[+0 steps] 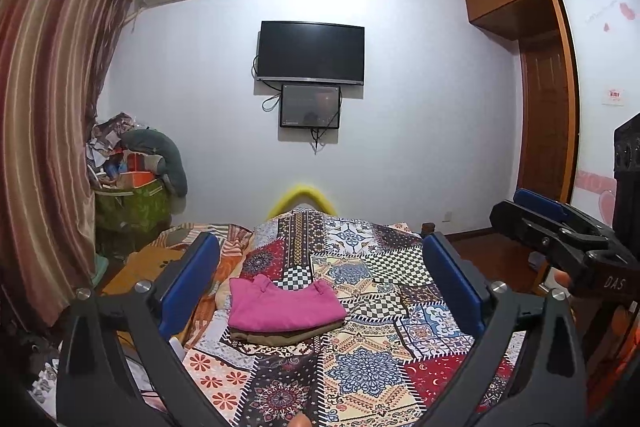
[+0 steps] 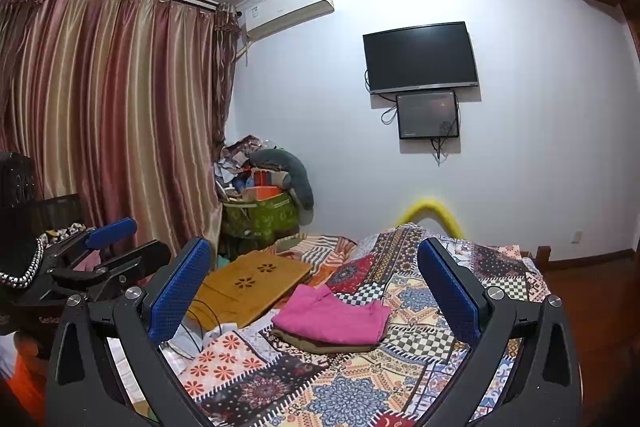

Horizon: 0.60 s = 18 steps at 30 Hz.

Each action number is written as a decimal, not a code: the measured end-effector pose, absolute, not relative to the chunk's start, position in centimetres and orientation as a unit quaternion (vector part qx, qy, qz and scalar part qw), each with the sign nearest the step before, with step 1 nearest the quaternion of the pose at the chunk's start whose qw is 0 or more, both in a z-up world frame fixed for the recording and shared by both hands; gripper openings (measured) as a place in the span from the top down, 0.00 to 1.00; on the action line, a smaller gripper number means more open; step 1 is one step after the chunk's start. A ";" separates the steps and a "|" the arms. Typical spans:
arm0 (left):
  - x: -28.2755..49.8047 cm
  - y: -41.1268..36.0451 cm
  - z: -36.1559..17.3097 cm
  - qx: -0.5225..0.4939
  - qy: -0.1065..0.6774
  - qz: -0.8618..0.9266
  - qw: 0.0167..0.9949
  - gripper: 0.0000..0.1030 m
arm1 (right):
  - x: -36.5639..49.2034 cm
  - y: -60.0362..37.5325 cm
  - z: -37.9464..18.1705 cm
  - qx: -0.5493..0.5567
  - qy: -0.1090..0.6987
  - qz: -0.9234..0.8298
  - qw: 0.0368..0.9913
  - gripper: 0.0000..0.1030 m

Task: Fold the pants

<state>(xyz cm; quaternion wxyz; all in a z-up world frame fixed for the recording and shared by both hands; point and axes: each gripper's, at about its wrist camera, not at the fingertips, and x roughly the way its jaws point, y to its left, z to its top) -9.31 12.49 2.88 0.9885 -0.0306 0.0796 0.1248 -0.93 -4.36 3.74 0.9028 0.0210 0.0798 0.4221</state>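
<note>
A folded pink pair of pants lies on top of a folded olive-brown garment on the patchwork bedspread. My left gripper hovers above the bed, open, nothing between its blue pads; the stack shows between its fingers, well apart from them. My right gripper is also open and empty, held above the bed with the stack ahead between its fingers. Each gripper shows at the edge of the other's view: right gripper, left gripper.
A wooden lap tray lies on the bed left of the stack, with cables beside it. A green bag piled with clutter stands by the striped curtain. A TV hangs on the far wall; a wardrobe is at right.
</note>
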 end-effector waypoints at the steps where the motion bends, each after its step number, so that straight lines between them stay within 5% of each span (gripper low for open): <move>1: -9.2 12.5 2.9 -0.031 0.080 0.125 0.988 0.00 | -0.9 -4.3 3.7 0.021 0.080 0.421 0.903 0.00; 18: -8.9 12.1 2.9 -0.028 0.086 0.112 0.990 0.00 | -0.7 -4.6 3.7 0.022 0.086 0.420 0.903 0.00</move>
